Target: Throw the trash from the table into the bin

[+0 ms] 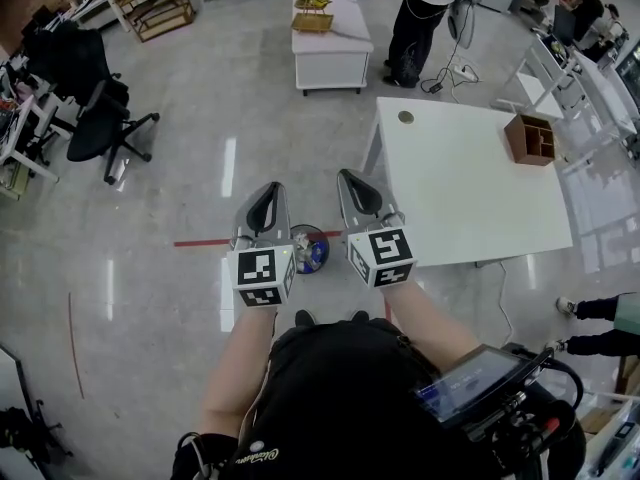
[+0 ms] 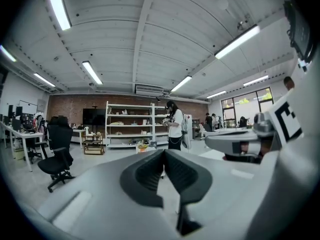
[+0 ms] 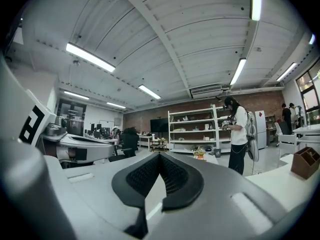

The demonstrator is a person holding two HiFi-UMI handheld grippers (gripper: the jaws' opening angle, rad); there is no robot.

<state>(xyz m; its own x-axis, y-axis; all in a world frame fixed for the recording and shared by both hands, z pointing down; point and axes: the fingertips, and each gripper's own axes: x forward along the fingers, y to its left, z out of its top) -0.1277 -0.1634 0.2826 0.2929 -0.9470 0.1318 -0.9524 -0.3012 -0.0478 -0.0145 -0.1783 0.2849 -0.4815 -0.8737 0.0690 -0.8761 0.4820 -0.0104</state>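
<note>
The left claw [image 2: 164, 152] is pressed fully together, its dark ribbed pads meeting along one seam with nothing between them. The right claw [image 3: 159, 155] is the same, its pads closed on each other and holding nothing. Both are held out level, side by side and close but apart, with their marker cubes toward the wearer, above the floor [image 1: 180, 298]. In the head view the bin [image 1: 312, 229], a dark round tub, shows in the gap between them. It stands on the floor with crumpled trash [image 1: 304, 249] lying inside it. A red line [image 1: 203, 242] on the floor runs toward the bin from the left. The bin sits just off the near left corner of the white surface [image 1: 470, 198]. On the surface a wooden box [image 1: 530, 138] with compartments stands by the far right corner, and a small round cap [image 1: 405, 117] sits near the far left corner. Beyond the far edge a person [image 1: 420, 18] stands beside a white cabinet [image 1: 330, 58] that carries a basket [image 1: 313, 18]. A black office chair [image 1: 105, 128] stands well off to the left.
</note>
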